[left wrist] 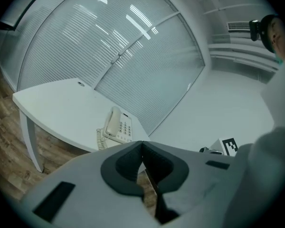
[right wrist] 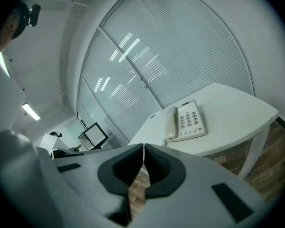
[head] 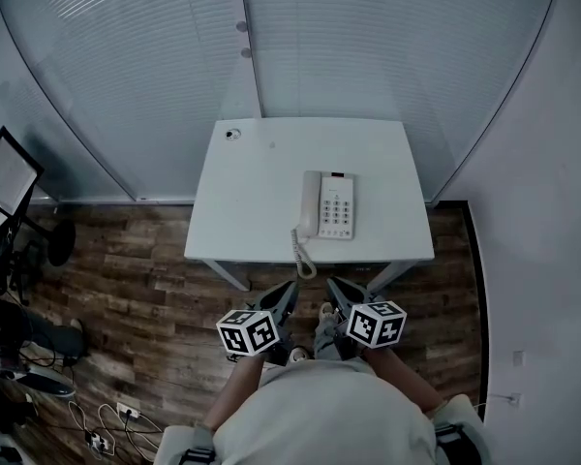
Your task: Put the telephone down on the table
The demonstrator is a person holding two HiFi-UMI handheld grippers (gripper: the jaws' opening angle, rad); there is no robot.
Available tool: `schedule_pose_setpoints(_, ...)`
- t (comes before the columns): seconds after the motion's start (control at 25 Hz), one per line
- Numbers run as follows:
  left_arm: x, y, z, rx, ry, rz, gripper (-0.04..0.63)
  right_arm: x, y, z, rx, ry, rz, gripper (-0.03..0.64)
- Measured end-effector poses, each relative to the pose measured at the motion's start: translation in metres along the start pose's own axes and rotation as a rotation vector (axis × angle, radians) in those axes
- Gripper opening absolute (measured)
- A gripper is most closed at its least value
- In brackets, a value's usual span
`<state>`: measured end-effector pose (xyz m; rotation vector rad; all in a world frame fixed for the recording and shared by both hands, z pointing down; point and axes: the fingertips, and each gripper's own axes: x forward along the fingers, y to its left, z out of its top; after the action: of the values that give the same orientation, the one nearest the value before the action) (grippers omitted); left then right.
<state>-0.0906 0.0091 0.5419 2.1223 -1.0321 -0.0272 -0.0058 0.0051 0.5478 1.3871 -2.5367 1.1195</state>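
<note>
- The telephone [head: 329,205] is lying flat on the white table [head: 252,182], toward its near edge, with the handset [head: 311,204] sitting in place beside the keypad [head: 337,211].
- The coiled cord [head: 301,252] is trailing from the handset's near end and appears to be hanging over the table's near edge (the loop is too small to trace with certainty).
- The left gripper [left wrist: 142,144] is hovering short of the table, its jaws pressing together on nothing.
- The right gripper [right wrist: 143,147] is likewise closed and empty, pointing toward the telephone from beside the left gripper.
- Task status: judging by position, the telephone is already resting on the table.
- Risk: a careless reach could end up snagging the overhanging cord, unseating the handset or dragging the telephone toward the edge.
</note>
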Motion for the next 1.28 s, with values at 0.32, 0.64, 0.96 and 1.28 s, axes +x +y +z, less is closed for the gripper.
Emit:
schedule_pose_setpoints(0.32,-0.007,0.000,-0.003,-0.011,-0.003,-0.010,0.020,0.001,0.010,-0.005,-0.011,-0.005,0.023,0.025)
schedule_pose_setpoints(0.64,-0.006,0.003,0.001,-0.025,-0.002,-0.022,0.020,0.005,0.015,-0.003,-0.031,-0.012,0.044,0.020)
schedule_pose_setpoints(0.96,-0.005,0.005,0.004,-0.043,-0.008,-0.030,0.020,0.007,0.016,0.001,-0.009,-0.033,0.042,0.020)
schedule_pose_setpoints(1.28,-0.005,0.006,0.003,-0.059,-0.005,-0.035,0.020,0.009,0.016,-0.002,0.007,-0.031,0.038,0.020)
